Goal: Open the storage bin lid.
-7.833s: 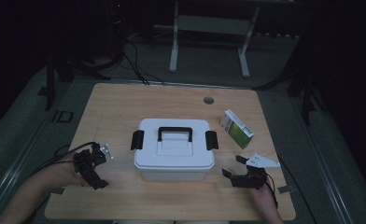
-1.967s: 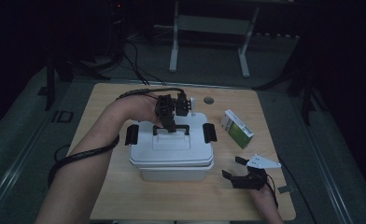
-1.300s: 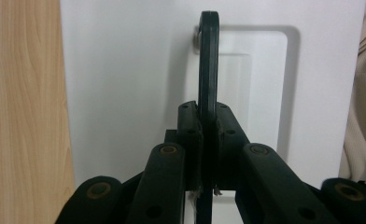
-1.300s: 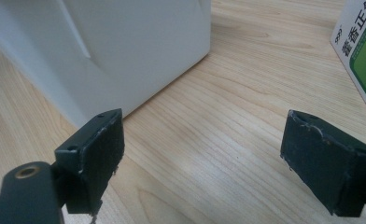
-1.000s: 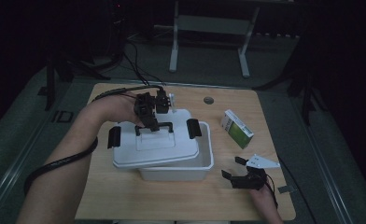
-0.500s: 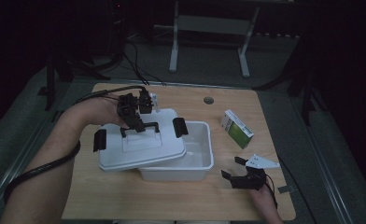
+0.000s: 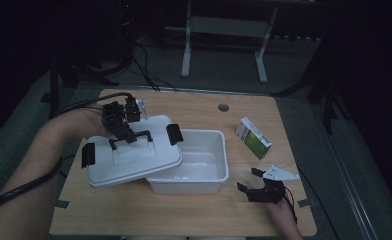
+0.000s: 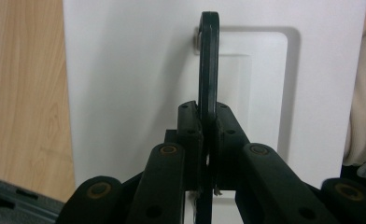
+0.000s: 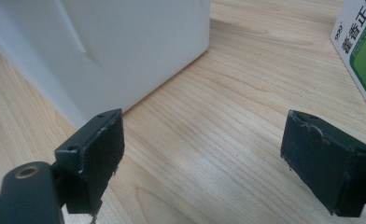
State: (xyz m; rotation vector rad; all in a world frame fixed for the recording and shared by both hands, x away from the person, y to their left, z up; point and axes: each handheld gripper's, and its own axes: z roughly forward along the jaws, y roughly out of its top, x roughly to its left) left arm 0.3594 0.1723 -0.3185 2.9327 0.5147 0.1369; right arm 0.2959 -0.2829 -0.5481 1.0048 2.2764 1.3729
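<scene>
Half done: the left gripper (image 7: pixel 125 131) clenches the lid's handle (image 8: pixel 208 70), lid (image 7: pixel 129 159) off the box (image 7: pixel 204 170) but unplaced, while the right gripper (image 7: pixel 252 182) rests with jaws apart.

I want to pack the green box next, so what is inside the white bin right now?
The uncovered part of the white bin shows only its bare white floor. The lid, held by its handle in the left gripper, hides the bin's left part.
</scene>
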